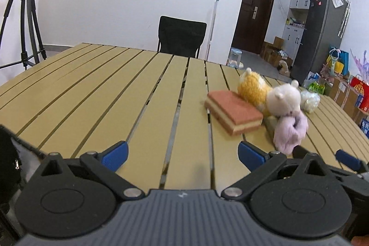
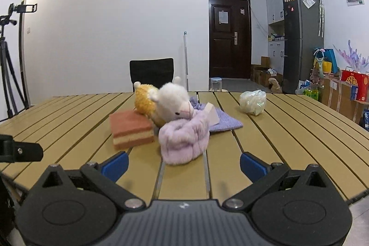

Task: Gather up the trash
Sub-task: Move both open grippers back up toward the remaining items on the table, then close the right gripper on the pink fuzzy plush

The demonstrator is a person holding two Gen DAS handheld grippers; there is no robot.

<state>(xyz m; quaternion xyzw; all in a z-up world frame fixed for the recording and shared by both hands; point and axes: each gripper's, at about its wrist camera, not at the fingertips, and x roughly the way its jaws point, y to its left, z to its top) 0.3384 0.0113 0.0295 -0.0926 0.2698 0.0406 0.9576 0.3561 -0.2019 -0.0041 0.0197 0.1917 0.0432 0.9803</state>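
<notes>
Left tool [image 1: 182, 153]: we see it spread wide with nothing between its blue tips, low over the near part of the counter [image 1: 92, 89].
Right tool [image 2: 183, 165]: also spread wide and empty, its tips either side of the pink plush toy [image 2: 182, 142] just ahead.
Plush toy: it lies on the slats, its white head leaning against a yellow plush [image 2: 144, 99] behind.
Sponge [image 2: 131, 128]: orange-topped, layered, just left of the pink plush and touching the yellow one.
Cloth [image 2: 223, 122]: purple, flat on the counter behind and right of the plush, with a small pale card-like piece on it.
Trash: a crumpled clear plastic bag [image 2: 252, 102] sits farther right, apart from the pile.
Far side: we see a black chair [image 2: 151, 72] at the counter's far edge.
</notes>
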